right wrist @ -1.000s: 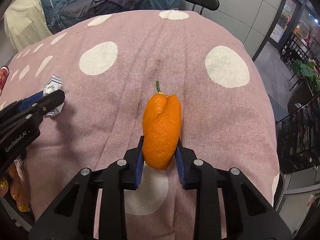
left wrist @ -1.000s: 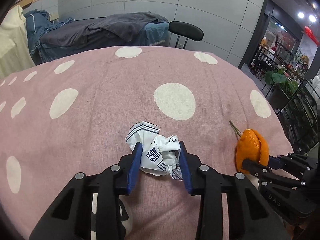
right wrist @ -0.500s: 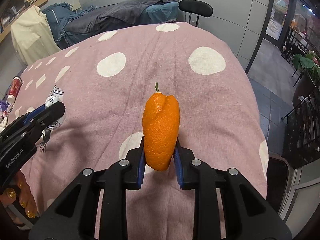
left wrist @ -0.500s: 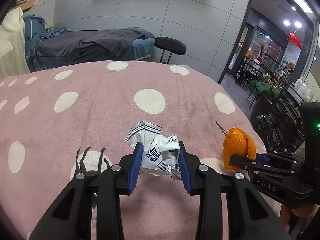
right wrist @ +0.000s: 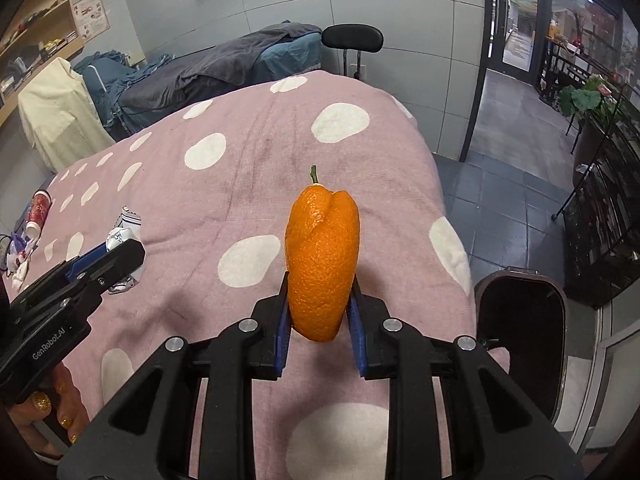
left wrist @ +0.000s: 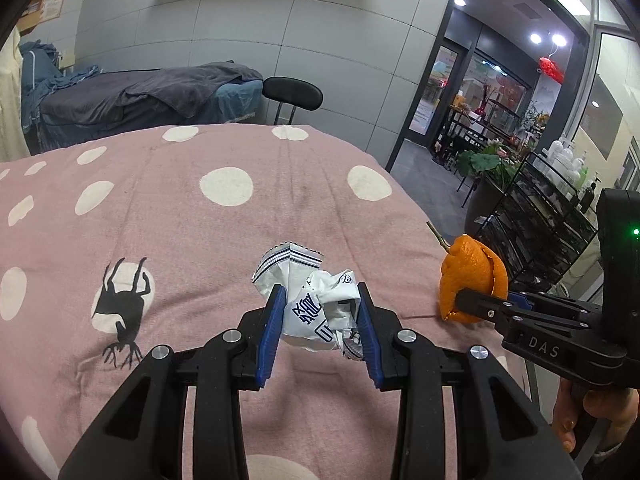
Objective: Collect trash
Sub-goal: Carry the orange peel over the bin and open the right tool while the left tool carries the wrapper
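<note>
above the pink spotted bed cover (left wrist: 224, 232), two tongs hold one piece of trash each: the left gripper (left wrist: 320, 320) is clamped on one crumpled wrapper (left wrist: 316, 308), the right gripper (right wrist: 320, 312) on one orange peel (right wrist: 322, 256). one dark bin (right wrist: 520, 344) stands beside the bed.

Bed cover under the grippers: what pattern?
The bed cover is dusty pink with large white polka dots, clearest in the right wrist view.
</note>
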